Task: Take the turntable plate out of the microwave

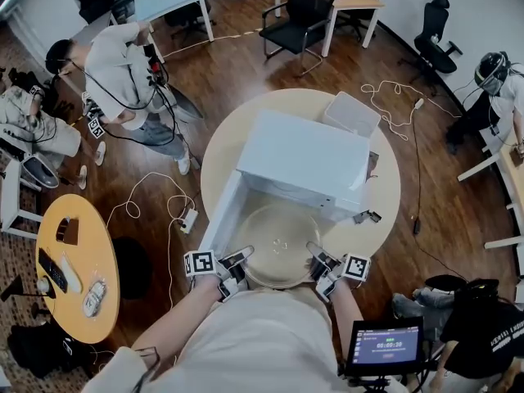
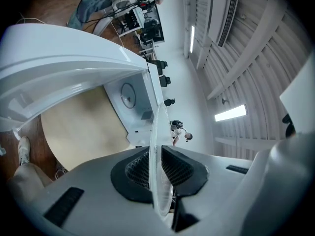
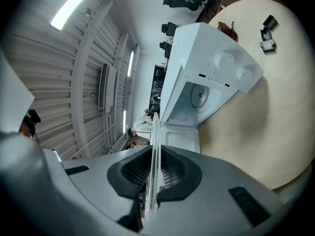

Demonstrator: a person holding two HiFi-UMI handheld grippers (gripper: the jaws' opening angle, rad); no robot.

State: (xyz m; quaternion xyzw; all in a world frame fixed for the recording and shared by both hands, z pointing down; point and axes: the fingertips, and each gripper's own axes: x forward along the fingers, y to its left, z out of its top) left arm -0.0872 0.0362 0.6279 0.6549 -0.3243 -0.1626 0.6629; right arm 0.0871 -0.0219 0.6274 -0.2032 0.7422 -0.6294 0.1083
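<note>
Head view: the glass turntable plate [image 1: 282, 240] sits level just outside the open microwave [image 1: 303, 154], over the round counter [image 1: 385, 195], with my left tongs [image 1: 240, 259] and right tongs [image 1: 318, 256] at opposite edges.
Left gripper view: my jaws are clamped on the plate's rim.
Right gripper view: these jaws pinch the rim too.

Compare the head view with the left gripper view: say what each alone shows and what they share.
Head view only: the right tongs gripping the turntable plate opposite the left tongs, plus a tablet at lower right. Left gripper view only: the plate's rim edge-on, clamped between dark ribbed pads, and a ceiling light. Both: the plate, the open white microwave and the round beige table.
</note>
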